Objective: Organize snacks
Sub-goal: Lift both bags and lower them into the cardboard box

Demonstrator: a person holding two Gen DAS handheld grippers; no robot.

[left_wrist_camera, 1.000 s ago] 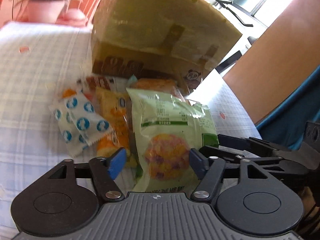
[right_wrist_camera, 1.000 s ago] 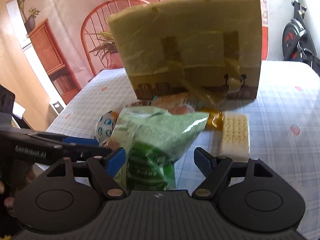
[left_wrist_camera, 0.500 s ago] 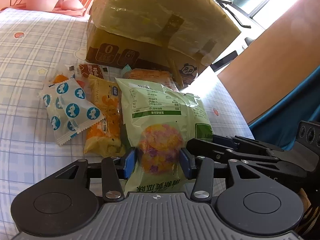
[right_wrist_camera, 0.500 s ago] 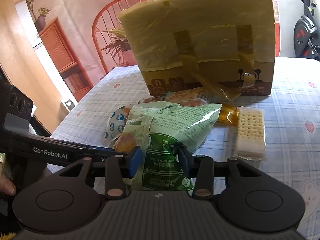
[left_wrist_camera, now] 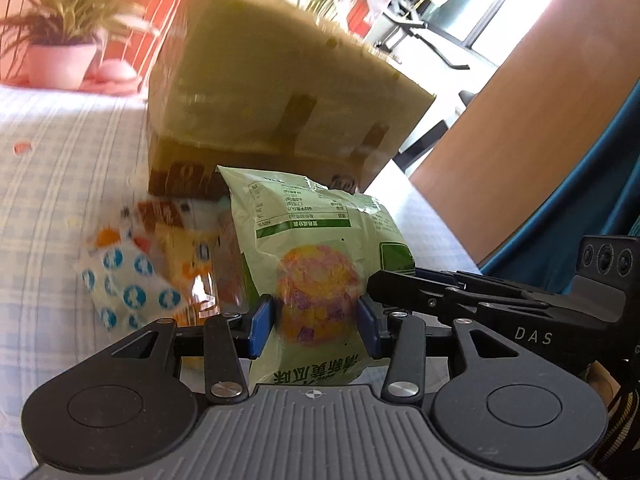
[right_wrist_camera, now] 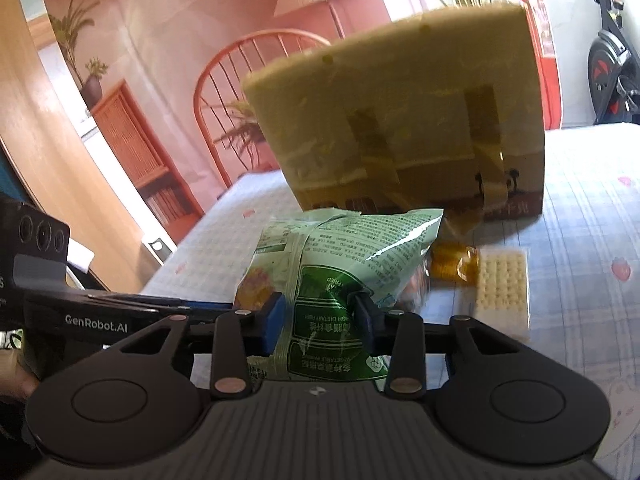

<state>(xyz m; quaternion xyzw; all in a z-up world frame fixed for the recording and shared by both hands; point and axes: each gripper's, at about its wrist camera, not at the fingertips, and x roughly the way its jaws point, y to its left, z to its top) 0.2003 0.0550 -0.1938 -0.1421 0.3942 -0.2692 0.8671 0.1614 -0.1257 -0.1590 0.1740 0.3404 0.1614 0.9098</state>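
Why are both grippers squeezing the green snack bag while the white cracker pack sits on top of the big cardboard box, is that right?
Not quite. The cracker pack isn't on top of the cardboard box; it lies flat on the checked tablecloth in front of it, as the right wrist view shows. The rest holds: the left gripper and right gripper both squeeze the green snack bag.

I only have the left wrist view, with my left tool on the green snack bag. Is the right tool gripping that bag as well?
Observer: Yes. The right tool is shut on the green bag, pinching its lower end.
Operator: What lies beyond the bag, out of my sight?
Observer: A pale cracker pack lies flat on the tablecloth, right of the bag in the right wrist view.
Operator: Anything next to it?
Observer: A small amber packet lies beside the cracker pack, in front of the cardboard box.
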